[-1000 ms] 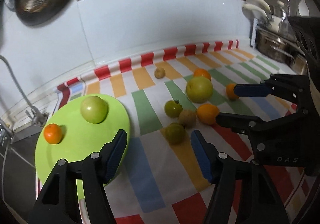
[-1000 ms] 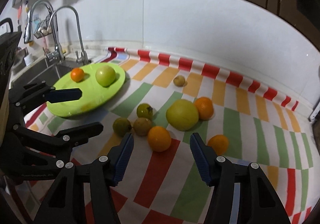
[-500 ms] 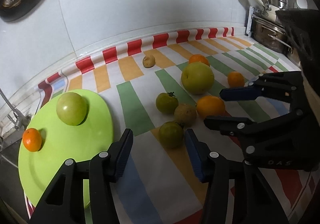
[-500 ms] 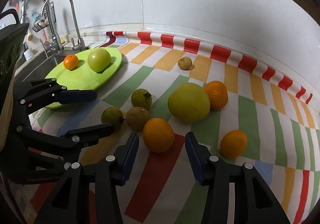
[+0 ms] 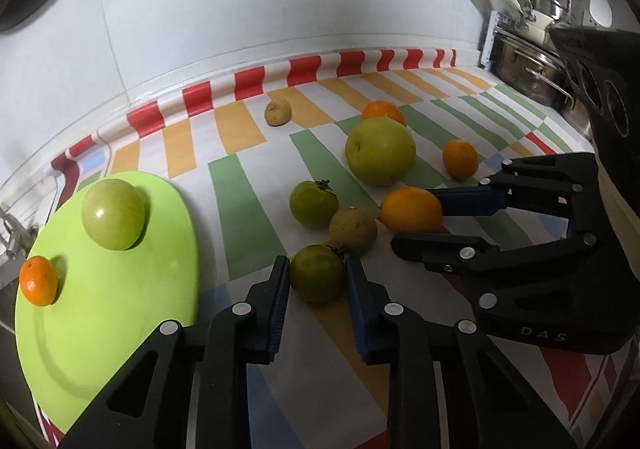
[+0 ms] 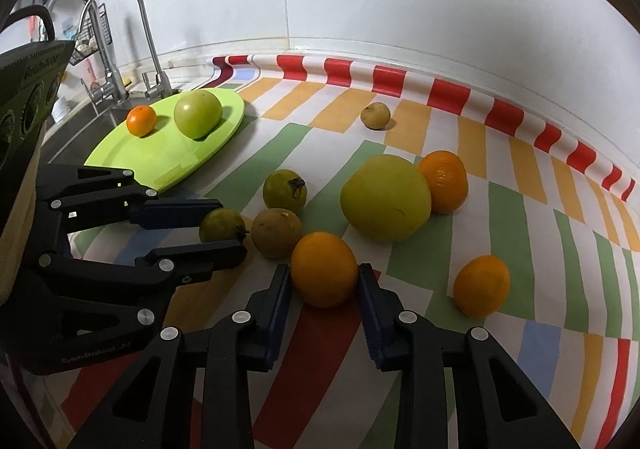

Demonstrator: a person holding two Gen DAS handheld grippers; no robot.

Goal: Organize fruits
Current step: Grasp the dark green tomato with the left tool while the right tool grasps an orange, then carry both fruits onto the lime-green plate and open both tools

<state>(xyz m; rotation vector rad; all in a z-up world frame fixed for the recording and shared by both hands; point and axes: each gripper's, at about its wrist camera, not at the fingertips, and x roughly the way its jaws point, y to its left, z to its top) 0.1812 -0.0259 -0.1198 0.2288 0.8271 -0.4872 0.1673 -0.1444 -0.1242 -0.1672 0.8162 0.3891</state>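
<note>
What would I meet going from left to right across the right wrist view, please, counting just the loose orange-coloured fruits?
small orange on the plate → orange between the right gripper fingers → orange behind the big yellow-green fruit → lone orange

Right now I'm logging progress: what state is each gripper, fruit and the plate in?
Left gripper: open around a green tomato.
Right gripper: open around an orange.
Plate: holds a green apple and a tangerine.
</note>
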